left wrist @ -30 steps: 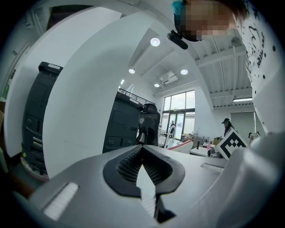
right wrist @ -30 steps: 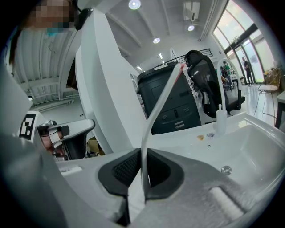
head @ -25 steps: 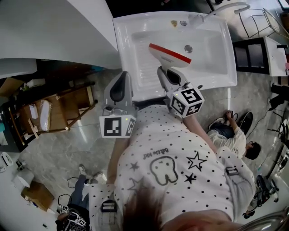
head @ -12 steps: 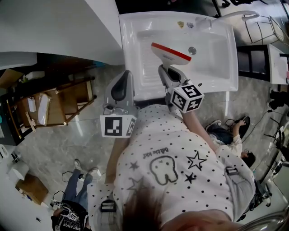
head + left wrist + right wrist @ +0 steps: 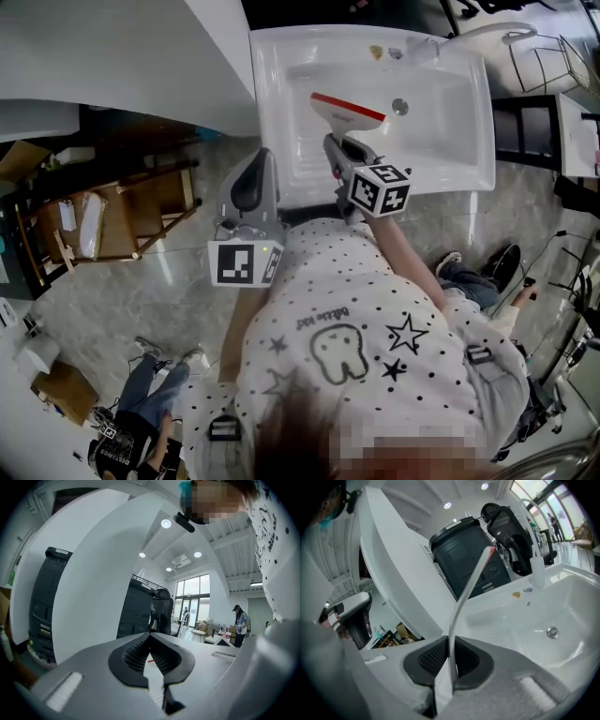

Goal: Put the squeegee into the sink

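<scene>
The squeegee (image 5: 348, 110), white with a red blade, hangs over the basin of the white sink (image 5: 277, 112). My right gripper (image 5: 337, 150) is shut on its handle, just past the sink's front rim. In the right gripper view the squeegee (image 5: 464, 597) shows edge-on, pinched between the dark pads of the right gripper (image 5: 451, 656), with the basin and its drain (image 5: 552, 631) beyond. My left gripper (image 5: 251, 178) stays in front of the sink's left corner. In its own view the left gripper (image 5: 150, 637) is shut with nothing between the pads.
A faucet (image 5: 469, 33) stands at the sink's back edge. A curved white wall (image 5: 112, 56) lies to the left, a wooden chair (image 5: 122, 225) below it. A black shelf (image 5: 525, 122) and wire rack (image 5: 539, 47) stand right of the sink.
My right gripper has sunk lower over the basin with the squeegee and rolled a little. The left gripper has stayed still.
</scene>
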Available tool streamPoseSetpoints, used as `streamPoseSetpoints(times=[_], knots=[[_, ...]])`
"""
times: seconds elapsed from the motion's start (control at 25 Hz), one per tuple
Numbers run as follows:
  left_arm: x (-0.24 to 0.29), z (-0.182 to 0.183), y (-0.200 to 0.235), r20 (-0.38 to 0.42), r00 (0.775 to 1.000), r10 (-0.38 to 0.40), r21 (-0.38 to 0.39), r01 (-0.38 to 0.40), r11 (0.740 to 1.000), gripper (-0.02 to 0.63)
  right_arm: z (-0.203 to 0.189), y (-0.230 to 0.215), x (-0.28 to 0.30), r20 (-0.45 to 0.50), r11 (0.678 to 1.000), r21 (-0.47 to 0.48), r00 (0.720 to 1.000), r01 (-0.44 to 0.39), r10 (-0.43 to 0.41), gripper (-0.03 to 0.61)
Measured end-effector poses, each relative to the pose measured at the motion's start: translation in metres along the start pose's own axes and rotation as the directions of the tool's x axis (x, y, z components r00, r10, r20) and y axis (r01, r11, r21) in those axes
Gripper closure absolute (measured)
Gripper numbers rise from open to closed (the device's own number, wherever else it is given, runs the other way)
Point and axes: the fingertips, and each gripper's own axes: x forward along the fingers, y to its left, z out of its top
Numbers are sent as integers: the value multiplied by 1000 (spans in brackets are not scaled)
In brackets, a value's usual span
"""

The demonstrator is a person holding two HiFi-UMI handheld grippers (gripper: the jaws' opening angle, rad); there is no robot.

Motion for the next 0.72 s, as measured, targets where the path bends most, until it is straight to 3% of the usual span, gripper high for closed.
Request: streamPoseSetpoints(times=[0.72], knots=[[-8,2,10,-2,1000,18,8,-18,1000,615,-40,-18,47,-124,996,85,992,35,-24,557]])
